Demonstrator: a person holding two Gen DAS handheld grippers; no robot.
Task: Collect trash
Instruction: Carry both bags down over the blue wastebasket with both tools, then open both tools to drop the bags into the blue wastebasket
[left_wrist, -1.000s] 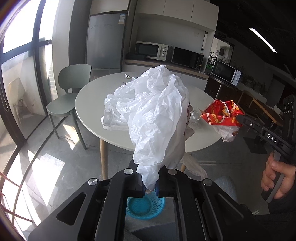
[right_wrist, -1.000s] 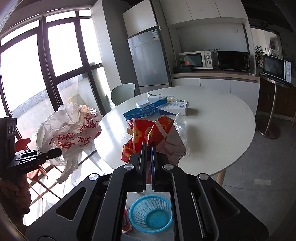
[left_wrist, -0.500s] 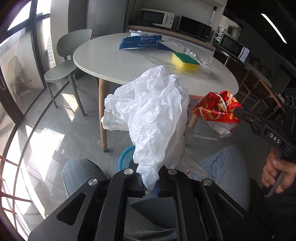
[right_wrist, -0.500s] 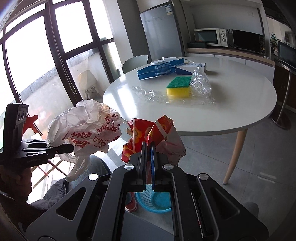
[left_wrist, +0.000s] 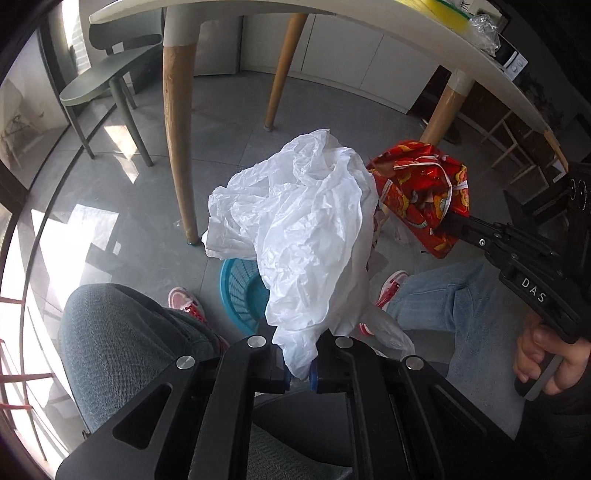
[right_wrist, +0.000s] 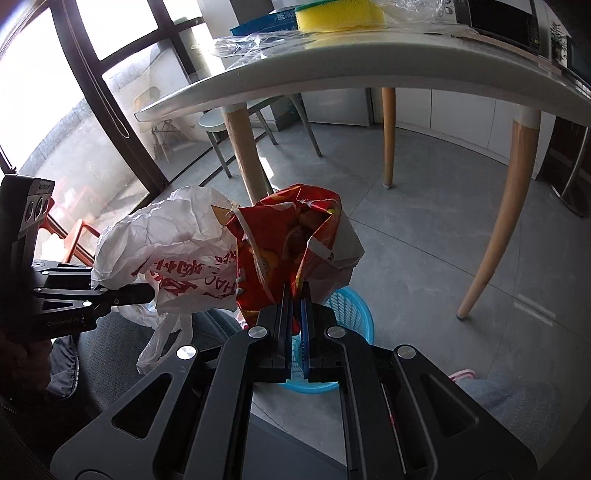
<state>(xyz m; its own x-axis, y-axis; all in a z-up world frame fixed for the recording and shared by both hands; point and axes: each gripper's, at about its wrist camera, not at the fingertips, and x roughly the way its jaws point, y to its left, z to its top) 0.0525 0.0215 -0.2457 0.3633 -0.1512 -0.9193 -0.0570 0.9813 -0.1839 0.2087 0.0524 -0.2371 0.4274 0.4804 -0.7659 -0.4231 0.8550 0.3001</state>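
Note:
My left gripper (left_wrist: 300, 363) is shut on a crumpled white plastic bag (left_wrist: 306, 229) with red print; that bag also shows in the right wrist view (right_wrist: 166, 251), where the left gripper (right_wrist: 146, 291) is at the left. My right gripper (right_wrist: 295, 306) is shut on a red snack bag (right_wrist: 284, 243), which also shows in the left wrist view (left_wrist: 421, 188). Both bags hang side by side, touching, above a blue plastic basket (left_wrist: 240, 288) on the floor, seen also in the right wrist view (right_wrist: 351, 314).
The round white table (right_wrist: 332, 62) is above and ahead, on wooden legs (left_wrist: 179, 129). A yellow-green sponge (right_wrist: 336, 14), clear plastic wrap (right_wrist: 258, 44) and blue packets lie on it. A green chair (left_wrist: 107, 74) stands to the left. The person's knees (left_wrist: 122, 332) and pink shoes (left_wrist: 186, 302) flank the basket.
Both grippers have dropped from table height to below the table edge, carrying the bags down over the blue basket. Both stay shut.

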